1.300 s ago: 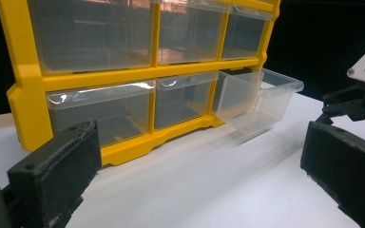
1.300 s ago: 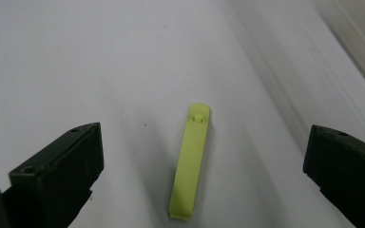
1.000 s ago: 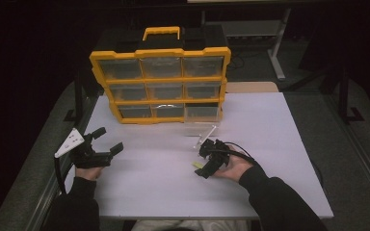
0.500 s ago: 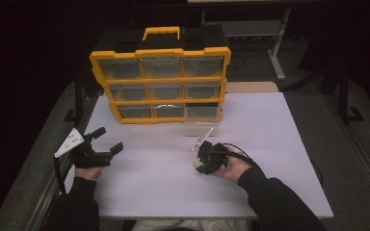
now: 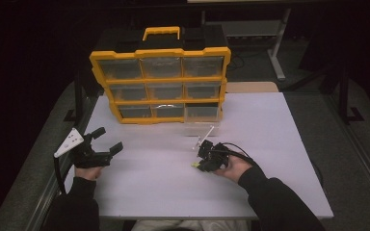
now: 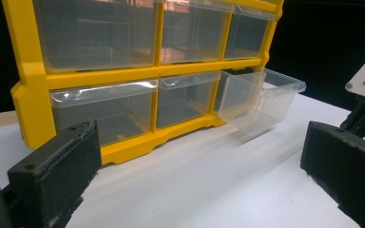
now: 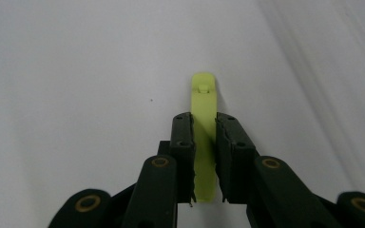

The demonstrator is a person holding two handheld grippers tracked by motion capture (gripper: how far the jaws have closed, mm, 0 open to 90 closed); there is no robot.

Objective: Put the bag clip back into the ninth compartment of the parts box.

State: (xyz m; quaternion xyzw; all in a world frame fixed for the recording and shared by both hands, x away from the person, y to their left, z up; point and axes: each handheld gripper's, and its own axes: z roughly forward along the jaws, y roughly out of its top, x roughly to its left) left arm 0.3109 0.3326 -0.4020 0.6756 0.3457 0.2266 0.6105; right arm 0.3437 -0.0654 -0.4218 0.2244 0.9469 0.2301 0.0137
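1. Right forearm, dark sleeve (image 5: pixel 274 199): comes in from the near edge, right of centre, above the white table (image 5: pixel 279 125).
2. Right gripper (image 5: pixel 196 165): held in the person's right hand just right of the table's middle, pointing left and low over the surface. Its jaws have just been closing and now pinch a thing between them.
3. Yellow-green plastic strip (image 7: pixel 204 137): narrow and flat, with a small raised stud near its rounded far end. It is clamped flat between the right gripper's pads (image 7: pixel 182 142), and its far end sticks out past the fingertips over the bare table. In the high view it shows as a small yellow-green tip (image 5: pixel 193 166) at the gripper's left end.
4. Left gripper (image 5: pixel 109 139): held in the person's left hand near the table's left edge, pointing right and away. Jaws spread wide with nothing between them; a grey three-cornered plate sits on top.
5. Clear plastic drawer (image 6: pixel 261 97): pulled out of the organiser's lowest row at the right end and tilted towards the table. Whether it has contents cannot be told.
6. Yellow drawer organiser (image 5: pixel 160 79): stands upright at the far side of the table, left of centre, with three rows of three clear drawers, a black body and a yellow carry handle on top.
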